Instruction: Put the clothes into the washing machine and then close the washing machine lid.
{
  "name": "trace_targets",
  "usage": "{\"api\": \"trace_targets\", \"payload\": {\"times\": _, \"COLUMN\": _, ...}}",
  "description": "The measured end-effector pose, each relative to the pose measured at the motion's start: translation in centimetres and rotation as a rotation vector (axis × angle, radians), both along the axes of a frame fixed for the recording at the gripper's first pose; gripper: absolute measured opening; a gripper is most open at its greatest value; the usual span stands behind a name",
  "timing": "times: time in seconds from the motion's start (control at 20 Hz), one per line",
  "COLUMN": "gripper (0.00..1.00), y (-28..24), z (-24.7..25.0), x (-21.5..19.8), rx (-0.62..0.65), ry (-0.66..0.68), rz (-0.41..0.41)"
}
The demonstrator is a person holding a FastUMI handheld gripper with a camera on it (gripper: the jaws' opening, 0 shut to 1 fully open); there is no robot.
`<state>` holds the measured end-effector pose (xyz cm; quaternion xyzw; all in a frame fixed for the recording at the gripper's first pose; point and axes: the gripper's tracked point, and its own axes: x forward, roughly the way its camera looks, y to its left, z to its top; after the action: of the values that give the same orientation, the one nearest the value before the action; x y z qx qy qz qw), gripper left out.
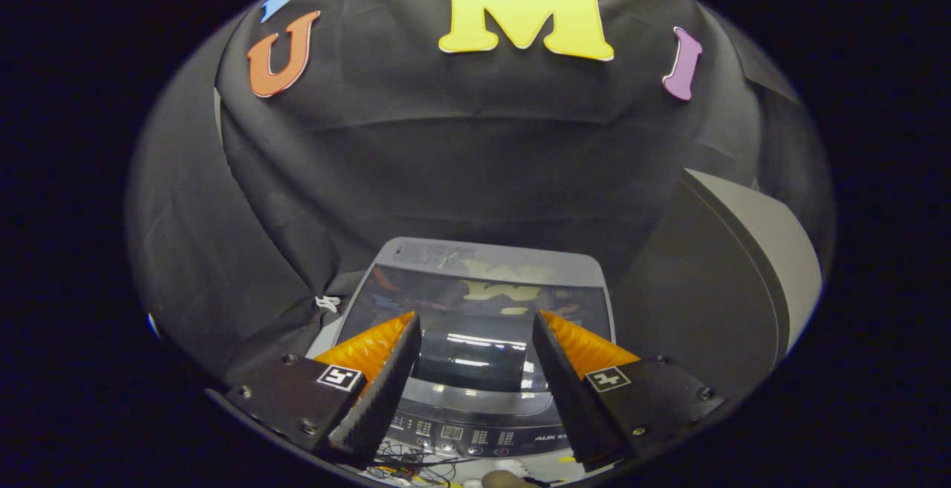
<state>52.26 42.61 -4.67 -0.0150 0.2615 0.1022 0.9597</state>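
A grey top-loading washing machine [483, 254] stands below and just ahead of my fingers. Its dark glass lid [475, 302] lies flat and shut over the tub, mirroring the wall behind it. The control panel [475, 436] with small buttons runs along the machine's near edge, between my fingers. My gripper [475, 321] hovers above the lid, open, with nothing between its fingers. No clothes show on or around the machine.
Black cloth walls close in behind and to the left of the machine. A tall grey panel [750, 265] stands to its right. Thin loose wires [416, 469] lie just below the control panel. A small white tie [327, 302] hangs on the cloth at the machine's left.
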Motion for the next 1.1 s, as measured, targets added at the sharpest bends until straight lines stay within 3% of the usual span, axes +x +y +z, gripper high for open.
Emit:
{"api": "trace_targets", "payload": {"times": 0.55, "gripper": 0.94, "y": -1.0, "z": 1.1, "x": -1.3, "rx": -0.011, "ry": -0.018, "rz": 0.002}}
{"api": "trace_targets", "payload": {"times": 0.8, "gripper": 0.94, "y": -2.7, "z": 4.5, "x": -4.7, "rx": -0.01, "ry": -0.121, "rz": 0.04}}
{"api": "trace_targets", "payload": {"times": 1.1, "gripper": 0.94, "y": -8.0, "z": 10.0, "x": -11.8, "rx": 0.024, "ry": -0.327, "rz": 0.075}}
